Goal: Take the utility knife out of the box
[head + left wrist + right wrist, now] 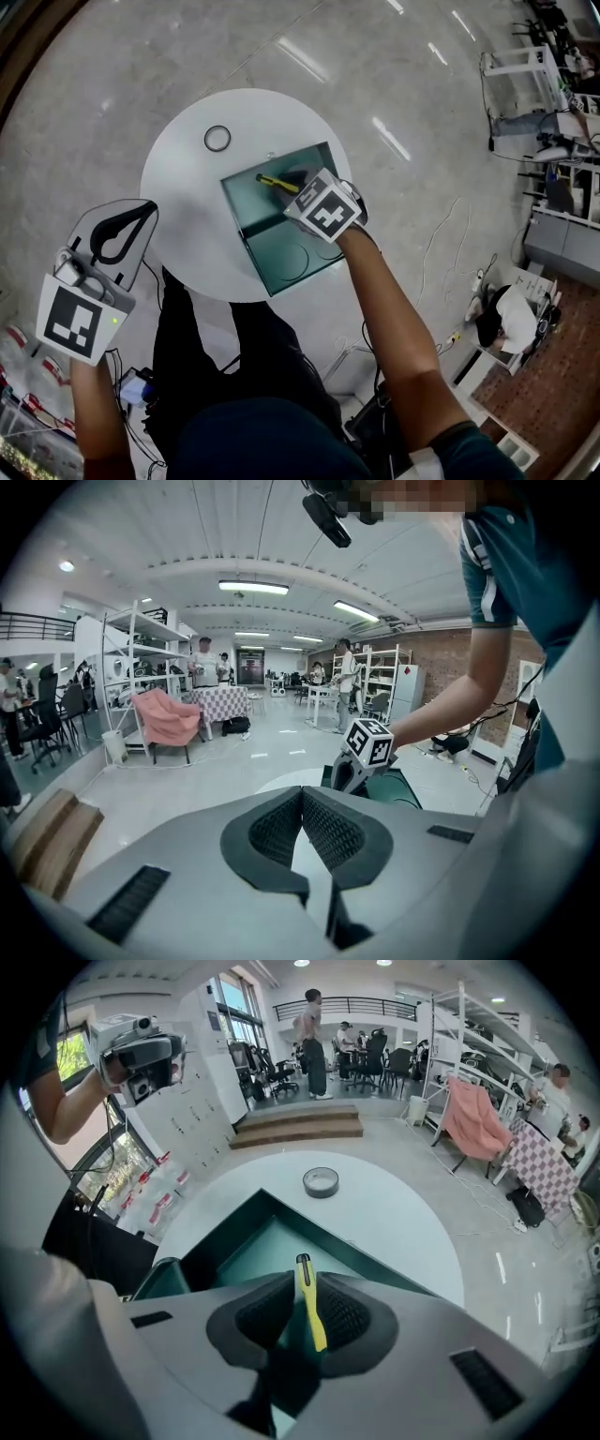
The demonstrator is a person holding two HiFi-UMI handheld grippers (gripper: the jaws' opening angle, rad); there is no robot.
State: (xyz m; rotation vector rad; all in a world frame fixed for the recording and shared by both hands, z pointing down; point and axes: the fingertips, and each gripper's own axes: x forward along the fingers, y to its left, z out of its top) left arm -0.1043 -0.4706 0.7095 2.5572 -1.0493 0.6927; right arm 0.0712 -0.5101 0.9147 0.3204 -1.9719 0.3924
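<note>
A: Right claw (302,1290), status?

B: Clenched on the utility knife (312,1321). The pads bear on its two sides, and the body runs straight forward out past the tips.

A: Knife appearance?

B: Slim yellow bar with a dark cap at the end far from the claw. No blade seen extended (too small to be certain). Judged light and rigid, so it should ride in the grip without swinging.

A: Box, relative to the claw?

B: The green box (246,1225) lies directly below and ahead of the claw. Its walls rise to either side of the knife's tip. Neither view settles whether the knife is clear of the box floor.

A: Step in hand?

B: Judged: grasp made, lift-out not yet done. The next move calls for a straight raise until the dark tip clears the walls, then a carry sideways over the white bench (183,187).

A: Hazards?

B: The tip could catch a wall if drawn out at a slant. Beyond the box, ahead of the claw, a dark ring-shaped roll (321,1182) sits on the bench, well apart from the knife.

A: Left claw (302,791)?

B: Tips pressed together with nothing between them. It is held off the bench edge, well to the left of the right claw, and not in play.
</note>
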